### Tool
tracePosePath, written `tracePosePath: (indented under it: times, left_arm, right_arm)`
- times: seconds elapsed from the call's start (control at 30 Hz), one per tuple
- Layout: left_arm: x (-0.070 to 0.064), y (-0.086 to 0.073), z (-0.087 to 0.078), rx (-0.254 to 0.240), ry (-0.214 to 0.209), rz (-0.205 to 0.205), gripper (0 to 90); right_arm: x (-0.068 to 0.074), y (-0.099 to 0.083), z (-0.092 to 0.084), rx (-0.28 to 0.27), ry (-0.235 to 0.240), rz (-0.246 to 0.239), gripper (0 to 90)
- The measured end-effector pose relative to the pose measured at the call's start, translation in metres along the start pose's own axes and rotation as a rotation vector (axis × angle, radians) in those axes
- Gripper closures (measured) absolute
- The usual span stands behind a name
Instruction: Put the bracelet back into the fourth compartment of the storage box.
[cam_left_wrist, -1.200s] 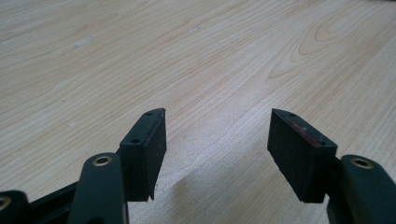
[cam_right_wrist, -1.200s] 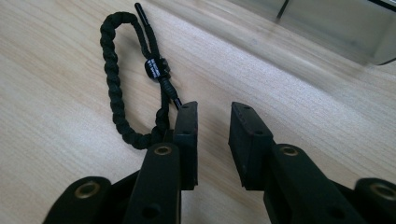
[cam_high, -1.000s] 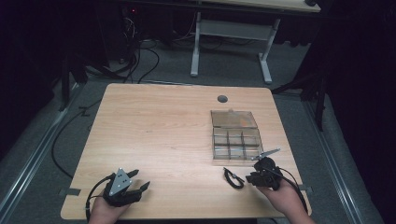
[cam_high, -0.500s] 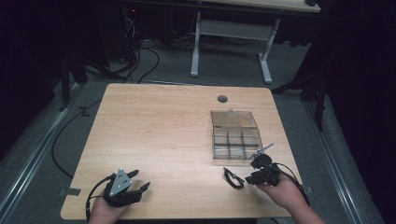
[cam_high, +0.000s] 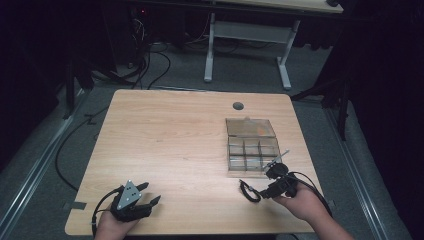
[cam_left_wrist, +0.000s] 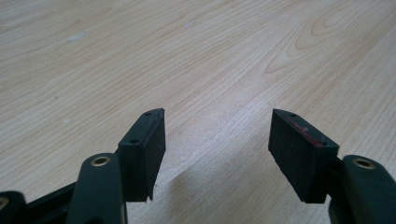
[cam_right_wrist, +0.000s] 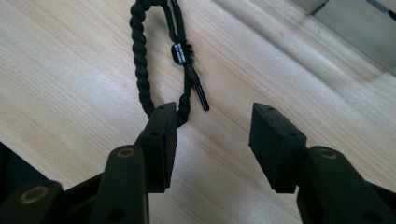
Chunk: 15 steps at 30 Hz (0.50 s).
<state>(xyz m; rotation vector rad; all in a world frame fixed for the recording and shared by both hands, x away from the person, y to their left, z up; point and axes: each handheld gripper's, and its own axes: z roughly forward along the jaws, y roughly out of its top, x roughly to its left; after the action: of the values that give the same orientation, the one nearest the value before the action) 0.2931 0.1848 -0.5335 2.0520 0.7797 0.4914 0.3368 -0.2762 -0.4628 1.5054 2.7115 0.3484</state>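
The right tongs (cam_right_wrist: 212, 140) have just been opening and now stand released, nothing between the pads. The black braided cord bracelet (cam_right_wrist: 161, 65) lies on the pale wooden surface (cam_high: 170, 145), its loop touching the outer face of one jaw, just in front of the clear plastic compartment box (cam_high: 251, 147). To my eye it looks set down or not yet gripped. The left tongs (cam_left_wrist: 217, 154) rest spread and empty.
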Motion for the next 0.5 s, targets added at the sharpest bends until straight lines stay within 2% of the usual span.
tracePosePath:
  times: [0.13,0.3,0.4,0.5]
  left_arm:
    - [0.000,0.000,0.000,0.001,-0.001,0.000,37.0]
    - [0.000,0.000,0.000,0.000,-0.002,-0.002,37.0]
    - [0.000,0.000,0.000,0.002,-0.004,-0.001,36.9]
    - [0.000,0.000,0.000,0.002,-0.005,-0.001,36.9]
  right_arm:
    - [0.003,0.003,0.001,0.006,0.008,-0.003,45.0]
    - [0.011,0.009,0.011,0.013,0.010,-0.037,39.1]
    - [0.015,0.012,0.017,0.018,0.005,-0.066,38.8]
    - [0.017,0.014,0.019,0.025,0.005,-0.070,39.1]
